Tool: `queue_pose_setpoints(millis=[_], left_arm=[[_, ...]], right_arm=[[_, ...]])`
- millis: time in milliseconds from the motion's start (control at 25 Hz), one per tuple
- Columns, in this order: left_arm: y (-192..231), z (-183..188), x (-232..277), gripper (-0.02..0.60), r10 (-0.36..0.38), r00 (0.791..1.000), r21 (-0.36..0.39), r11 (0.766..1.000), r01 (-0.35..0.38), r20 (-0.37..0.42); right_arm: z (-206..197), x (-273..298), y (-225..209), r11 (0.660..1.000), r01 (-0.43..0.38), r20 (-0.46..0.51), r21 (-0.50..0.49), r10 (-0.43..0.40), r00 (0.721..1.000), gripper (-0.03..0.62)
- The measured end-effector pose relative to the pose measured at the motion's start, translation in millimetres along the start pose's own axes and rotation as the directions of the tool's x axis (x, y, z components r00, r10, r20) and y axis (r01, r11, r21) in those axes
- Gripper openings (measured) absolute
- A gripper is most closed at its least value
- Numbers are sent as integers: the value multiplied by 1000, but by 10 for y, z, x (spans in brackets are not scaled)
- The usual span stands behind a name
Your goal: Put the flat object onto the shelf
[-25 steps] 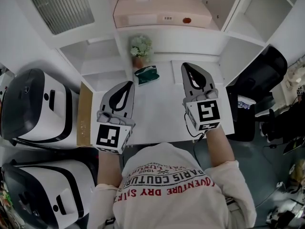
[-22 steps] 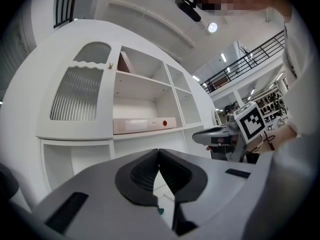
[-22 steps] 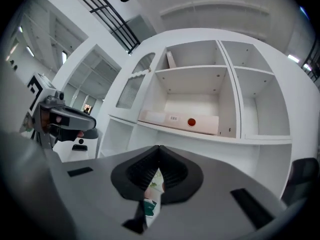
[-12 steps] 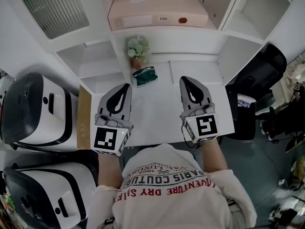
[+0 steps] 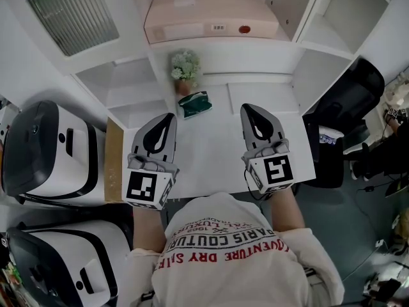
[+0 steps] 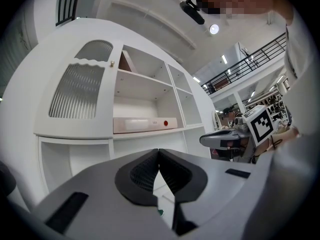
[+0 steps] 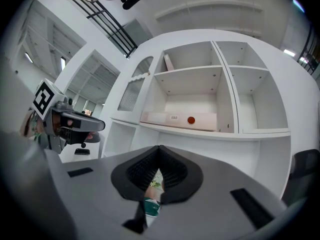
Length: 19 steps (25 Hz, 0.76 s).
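Tools both shut, empty: left tool (image 5: 170, 116) and right tool (image 5: 249, 106) over counter (image 5: 211, 147) middle. Flat pink box (image 5: 211, 15) already lies on shelf (image 5: 225, 45) straight ahead past counter's back edge, long axis left-right, roughly equidistant from both.

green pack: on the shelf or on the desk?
On the desk: the green pack lies on the white desktop, right by the potted plant.

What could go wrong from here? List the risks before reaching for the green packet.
The green packet lies close to the potted plant; a reach may tip it. The left gripper and right gripper are shut; unopened, they could shove the flat packet across the desk.
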State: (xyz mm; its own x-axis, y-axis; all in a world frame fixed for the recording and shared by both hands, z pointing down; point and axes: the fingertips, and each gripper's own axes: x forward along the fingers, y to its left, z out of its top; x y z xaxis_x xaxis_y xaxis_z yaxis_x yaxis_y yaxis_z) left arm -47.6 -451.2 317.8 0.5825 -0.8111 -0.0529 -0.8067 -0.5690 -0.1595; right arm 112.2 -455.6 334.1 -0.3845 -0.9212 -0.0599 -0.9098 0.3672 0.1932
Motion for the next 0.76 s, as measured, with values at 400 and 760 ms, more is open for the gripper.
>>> queue_pose_setpoints(millis=[400, 760], left_arm=[[17, 50, 17, 14, 0, 1000, 11, 1000, 0, 14], [59, 45, 17, 14, 6, 1000, 5, 1000, -6, 13]], right_arm=[[50, 55, 33, 1000, -19, 11, -11, 19, 1000, 26], [142, 58, 36, 999, -12, 45, -36, 14, 999, 26]])
